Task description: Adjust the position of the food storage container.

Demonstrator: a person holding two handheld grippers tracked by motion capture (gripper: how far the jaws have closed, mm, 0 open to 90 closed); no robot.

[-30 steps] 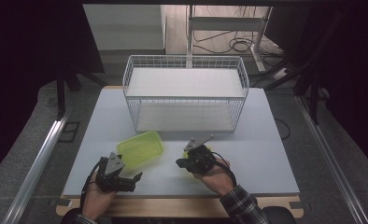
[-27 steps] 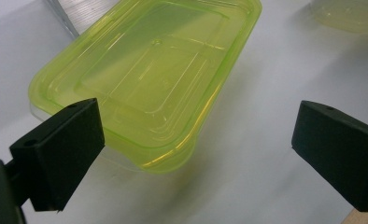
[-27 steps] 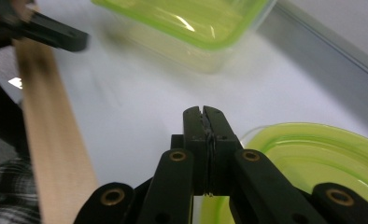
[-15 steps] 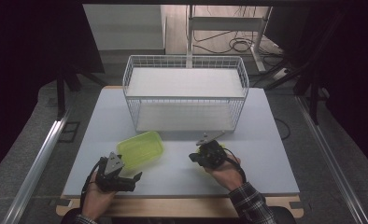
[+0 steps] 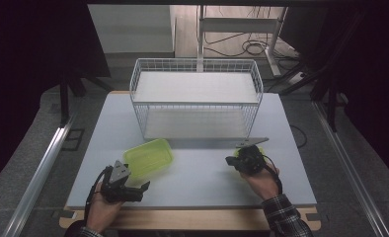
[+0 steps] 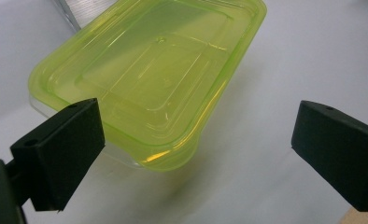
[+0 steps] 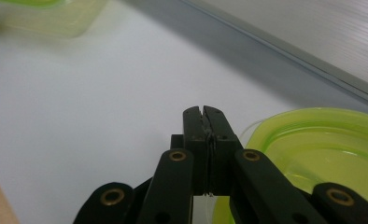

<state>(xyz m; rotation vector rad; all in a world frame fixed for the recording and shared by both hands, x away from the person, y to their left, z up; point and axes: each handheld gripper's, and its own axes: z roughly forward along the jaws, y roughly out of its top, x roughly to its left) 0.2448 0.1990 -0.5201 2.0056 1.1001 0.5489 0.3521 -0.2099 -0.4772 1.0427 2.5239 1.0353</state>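
Observation:
A yellow-green lidded container (image 5: pixel 149 156) lies on the white table, left of centre. My left gripper (image 5: pixel 139 190) sits just in front of it, open, and the container's near corner (image 6: pixel 149 79) lies between and beyond the wide-apart jaws, untouched. My right gripper (image 5: pixel 234 162) is at the right of the table, low over a second yellow-green lid (image 5: pixel 259 151). In the right gripper view the jaws (image 7: pixel 204 112) are pressed together on the thin rim of that lid (image 7: pixel 322 144), which spreads out to the right underneath them.
A white wire basket (image 5: pixel 196 103) with a raised shelf stands at the back middle of the table; its base (image 7: pixel 313 37) runs close behind the right gripper. The table's wooden front edge (image 5: pixel 192 217) lies near both hands.
My right gripper has slid to the right across the table, away from the container, with its jaws shut. The left gripper and the container have stayed put.

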